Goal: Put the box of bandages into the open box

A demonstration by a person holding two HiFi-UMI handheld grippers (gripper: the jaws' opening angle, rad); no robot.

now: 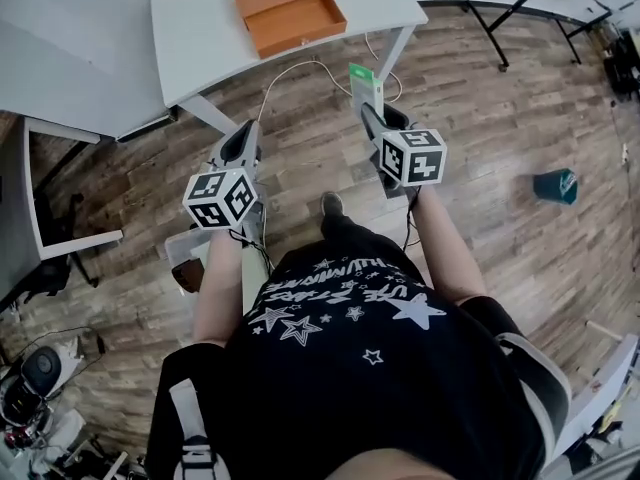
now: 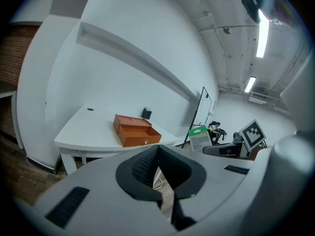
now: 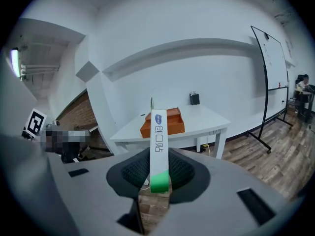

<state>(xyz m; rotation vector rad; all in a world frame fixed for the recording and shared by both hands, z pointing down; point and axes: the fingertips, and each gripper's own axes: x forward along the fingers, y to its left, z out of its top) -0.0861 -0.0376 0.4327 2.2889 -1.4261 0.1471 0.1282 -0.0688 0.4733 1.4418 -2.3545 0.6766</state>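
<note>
An orange open box (image 1: pixel 290 8) lies on a white table (image 1: pixel 200 48) ahead of me. My right gripper (image 1: pixel 372 110) is shut on a slim white and green box of bandages (image 1: pixel 363 86), held upright over the wooden floor, short of the table's front edge. In the right gripper view the box of bandages (image 3: pixel 158 146) stands clamped between the pads (image 3: pixel 182 171), with the orange box (image 3: pixel 176 123) behind it. My left gripper (image 1: pixel 243 143) is level with the right one, its jaws together with nothing in them. The left gripper view shows the orange box (image 2: pixel 135 130) and the box of bandages (image 2: pixel 199 137).
A teal object (image 1: pixel 555 185) lies on the floor at the right. A white cable (image 1: pixel 300 68) hangs under the table's front edge. Another desk (image 1: pixel 60 58) stands to the left. A whiteboard stand (image 3: pixel 270 82) is at the far right, and a small black holder (image 3: pixel 195 99) sits at the table's back.
</note>
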